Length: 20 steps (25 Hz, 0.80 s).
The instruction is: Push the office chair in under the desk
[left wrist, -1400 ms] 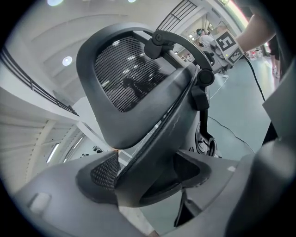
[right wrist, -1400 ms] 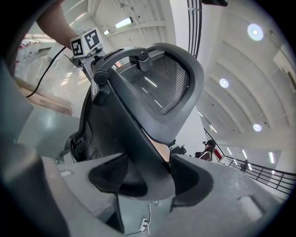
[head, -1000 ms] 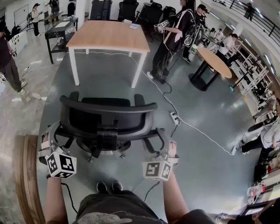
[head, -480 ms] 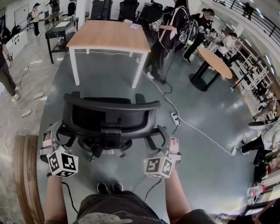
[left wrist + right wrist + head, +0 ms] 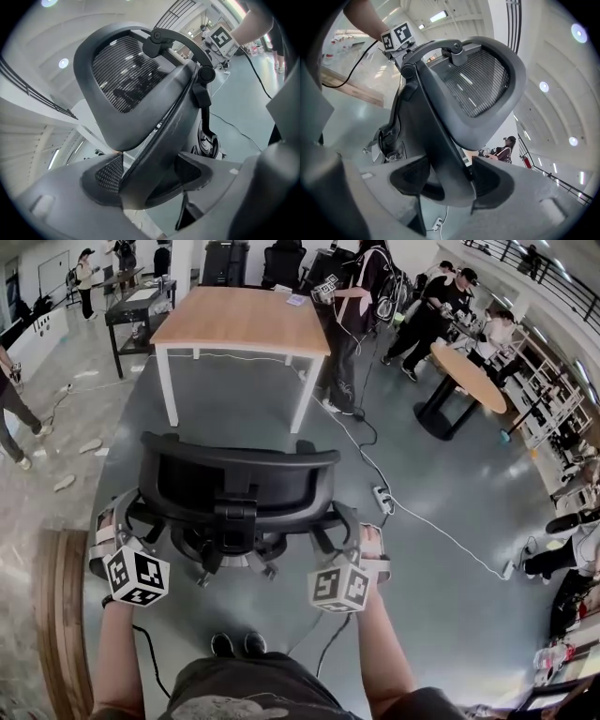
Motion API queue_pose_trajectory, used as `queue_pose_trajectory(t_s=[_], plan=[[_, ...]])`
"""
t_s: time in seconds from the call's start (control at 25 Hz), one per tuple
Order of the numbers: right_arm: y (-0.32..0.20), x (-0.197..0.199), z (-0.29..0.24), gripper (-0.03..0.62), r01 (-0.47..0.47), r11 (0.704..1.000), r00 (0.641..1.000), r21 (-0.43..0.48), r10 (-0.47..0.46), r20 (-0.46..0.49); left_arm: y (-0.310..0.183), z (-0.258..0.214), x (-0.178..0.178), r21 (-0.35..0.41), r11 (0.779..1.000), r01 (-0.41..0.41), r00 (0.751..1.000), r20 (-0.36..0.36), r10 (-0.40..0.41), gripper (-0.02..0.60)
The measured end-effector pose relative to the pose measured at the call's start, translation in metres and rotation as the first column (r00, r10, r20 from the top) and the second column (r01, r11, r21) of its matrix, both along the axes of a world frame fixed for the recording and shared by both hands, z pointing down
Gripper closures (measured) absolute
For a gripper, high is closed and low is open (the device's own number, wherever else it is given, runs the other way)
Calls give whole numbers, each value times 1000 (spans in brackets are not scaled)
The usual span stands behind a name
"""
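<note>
Office chair [image 5: 239, 486] in the foreground on the grey floor [image 5: 234, 413], its backrest turned toward the person and its seat facing the desk [image 5: 242, 320]. The desk lies straight ahead of the chair, well apart from it, with a stretch of bare floor between. The backrest's long axis runs left to right, roughly parallel to the desk's near edge, and the chair's middle sits about in line with the gap between the two near desk legs, so the coming move appears to be a straight forward push with little steering.

The left gripper [image 5: 117, 521] is clamped on the chair's left armrest [image 5: 131, 507], and its own view shows a dark bar of the chair [image 5: 126, 84] filling the space between the pads of the left gripper [image 5: 150, 173]. The right gripper [image 5: 361, 542] is likewise clenched on the right armrest [image 5: 345, 519], the bar wedged between the pads of the right gripper [image 5: 450, 180]. Both grips sit symmetrically; neither hand is nearer the desk.

Open room: clear floor ahead. Limits: the white desk legs either side of the entry gap; a white cable [image 5: 352, 437] and power strip [image 5: 382, 498] just right of the path; a standing person [image 5: 352, 324] beside the desk's right edge.
</note>
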State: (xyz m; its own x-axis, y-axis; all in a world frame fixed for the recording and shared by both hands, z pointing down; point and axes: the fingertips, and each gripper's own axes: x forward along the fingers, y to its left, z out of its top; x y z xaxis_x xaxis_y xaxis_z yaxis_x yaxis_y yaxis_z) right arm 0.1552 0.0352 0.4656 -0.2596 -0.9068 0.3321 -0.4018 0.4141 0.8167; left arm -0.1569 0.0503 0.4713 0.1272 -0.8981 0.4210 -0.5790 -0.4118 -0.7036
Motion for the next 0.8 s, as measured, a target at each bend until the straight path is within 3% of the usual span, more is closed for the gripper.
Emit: queue_pose_trajectory(t_s=[0.44, 0.8], plan=[[-58, -5, 4, 329, 49, 999, 999, -7, -49, 11, -40, 4, -3, -4, 999, 51, 999, -5, -51, 225], [-96, -19, -3, 329, 66, 998, 997, 11, -66, 33, -80, -4, -14, 21, 999, 33, 999, -12, -32, 231]])
